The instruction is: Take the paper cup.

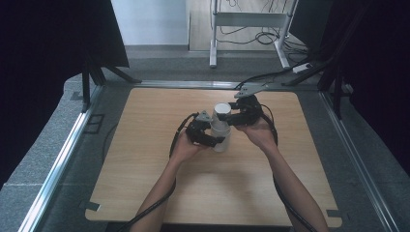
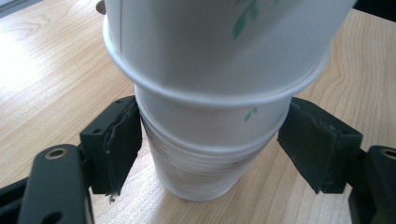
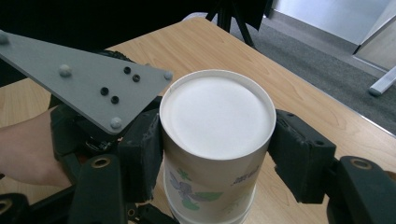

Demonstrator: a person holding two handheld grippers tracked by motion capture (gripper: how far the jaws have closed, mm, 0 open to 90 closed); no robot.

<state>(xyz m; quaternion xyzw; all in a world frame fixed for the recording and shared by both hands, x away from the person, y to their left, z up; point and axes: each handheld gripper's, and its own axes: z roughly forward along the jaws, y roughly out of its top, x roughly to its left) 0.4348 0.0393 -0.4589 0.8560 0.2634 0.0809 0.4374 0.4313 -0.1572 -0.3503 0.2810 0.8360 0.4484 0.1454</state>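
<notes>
While my left gripper (image 2: 210, 149) clamps the lower cups (image 2: 205, 158) of the inverted stack at table (image 1: 145, 159) centre, my right gripper (image 3: 215, 154) squeezes the top cup (image 3: 217, 116); next, I judge, a straight lift to separate it

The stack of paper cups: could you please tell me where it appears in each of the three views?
High view: stack of paper cups at table centre, between both grippers.
Left gripper view: centre, rims overlapping between the black jaws.
Right gripper view: centre, upturned base between the jaws.
Shared landmark: wooden tabletop.
</notes>
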